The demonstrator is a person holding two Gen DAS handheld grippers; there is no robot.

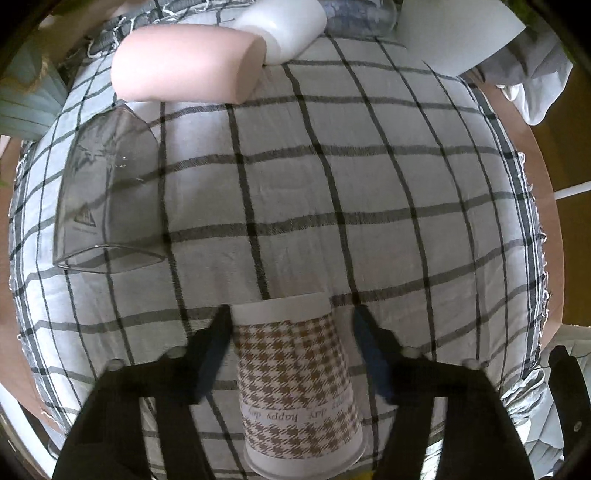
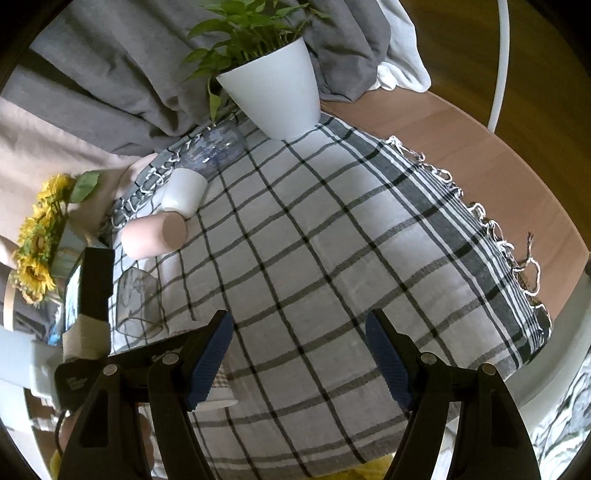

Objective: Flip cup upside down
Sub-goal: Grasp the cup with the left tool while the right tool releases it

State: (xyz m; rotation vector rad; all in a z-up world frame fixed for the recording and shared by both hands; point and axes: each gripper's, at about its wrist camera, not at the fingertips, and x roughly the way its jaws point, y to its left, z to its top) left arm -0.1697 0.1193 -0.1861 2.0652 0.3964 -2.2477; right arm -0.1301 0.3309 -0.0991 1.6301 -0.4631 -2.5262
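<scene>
A paper cup (image 1: 295, 384) with a brown houndstooth print and "happy day" lettering stands upside down on the checked cloth (image 1: 332, 192), wide rim down. My left gripper (image 1: 291, 354) is open around it; the left finger (image 1: 212, 354) is close to the cup wall and the right finger (image 1: 373, 354) stands apart from it. My right gripper (image 2: 299, 358) is open and empty above the cloth (image 2: 314, 240). Only the cup's rim (image 2: 221, 397) shows in the right wrist view, behind the left finger.
A clear glass (image 1: 103, 192) stands upside down at the left. A pink cup (image 1: 184, 66) and a white cup (image 1: 284, 26) stand behind it. A white plant pot (image 2: 273, 88), a patterned glass (image 2: 218, 151) and sunflowers (image 2: 40, 236) stand at the cloth's far edge. The wooden table edge (image 2: 498, 155) runs along the right.
</scene>
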